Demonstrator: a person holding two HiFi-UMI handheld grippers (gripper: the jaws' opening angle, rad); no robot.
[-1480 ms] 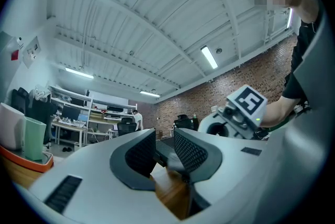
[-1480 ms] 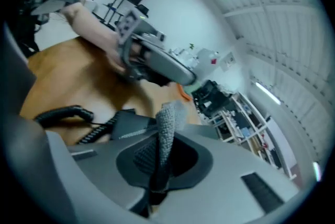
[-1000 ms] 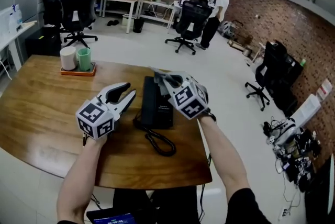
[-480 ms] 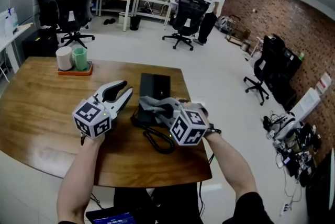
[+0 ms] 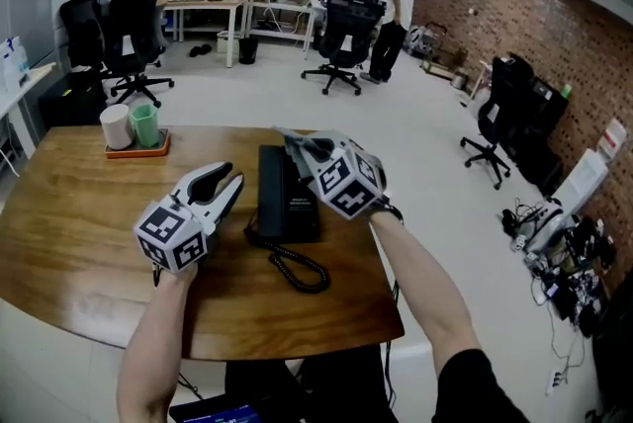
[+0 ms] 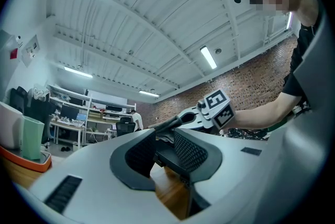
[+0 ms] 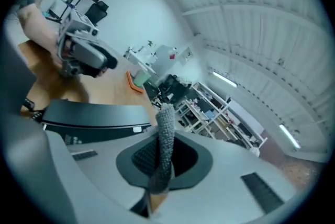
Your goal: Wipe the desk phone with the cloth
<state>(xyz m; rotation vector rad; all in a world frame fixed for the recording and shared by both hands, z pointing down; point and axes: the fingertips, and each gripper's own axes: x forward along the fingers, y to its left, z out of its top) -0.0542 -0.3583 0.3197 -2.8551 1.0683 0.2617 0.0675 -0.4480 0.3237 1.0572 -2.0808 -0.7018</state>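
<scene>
A black desk phone [image 5: 289, 194] lies on the round wooden table [image 5: 69, 213], its coiled cord [image 5: 297, 268] trailing toward me. My right gripper [image 5: 295, 144] hovers over the phone's far end, shut on a grey cloth [image 5: 309, 152]. In the right gripper view the cloth [image 7: 165, 139] stands pinched between the jaws, the phone [image 7: 94, 115] just below it. My left gripper [image 5: 229, 174] is open and holds nothing, just left of the phone. In the left gripper view the phone [image 6: 168, 159] shows between the spread jaws.
An orange tray with a white and a green cup [image 5: 132, 127] sits at the table's far left. Office chairs [image 5: 341, 31], desks, shelves and a standing person [image 5: 398, 6] are well beyond the table. The table edge is close on the right of the phone.
My right gripper swept the cloth along the phone toward me, then back to the far end. The left gripper has barely shifted.
</scene>
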